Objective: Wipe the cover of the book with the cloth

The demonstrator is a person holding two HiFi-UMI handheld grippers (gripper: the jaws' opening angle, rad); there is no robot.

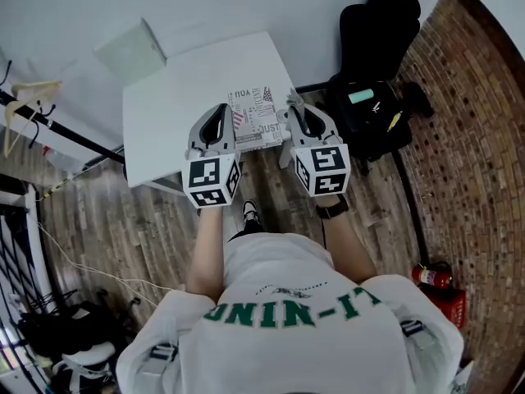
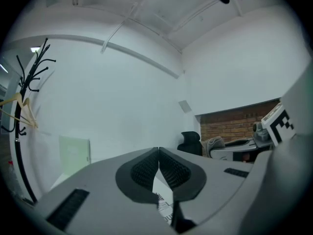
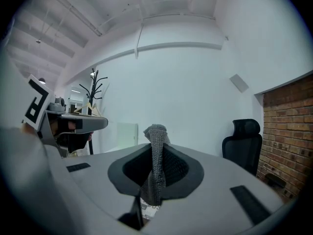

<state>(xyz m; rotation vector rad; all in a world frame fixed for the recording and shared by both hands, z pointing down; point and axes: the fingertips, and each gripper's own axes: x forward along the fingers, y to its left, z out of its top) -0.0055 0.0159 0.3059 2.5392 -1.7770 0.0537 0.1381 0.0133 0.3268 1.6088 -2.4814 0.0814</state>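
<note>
A book [image 1: 254, 118] with a printed grey and red cover lies flat on the white table [image 1: 164, 113], near its front edge. My left gripper [image 1: 219, 112] hovers by the book's left edge. In the left gripper view its jaws [image 2: 159, 152] meet at the tips with nothing between them, and a strip of the book [image 2: 164, 205] shows below. My right gripper [image 1: 294, 103] hangs at the book's right edge, shut on a grey knitted cloth [image 3: 156, 156] that sticks up past the pads. A bit of the book [image 3: 148, 211] shows under that cloth.
A pale green panel [image 1: 131, 49] stands at the table's far left corner. A black office chair [image 1: 379, 25] and a black bag [image 1: 371, 115] stand to the right of the table. A red fire extinguisher [image 1: 432, 277] lies on the floor. A coat rack [image 2: 27, 106] stands to the left.
</note>
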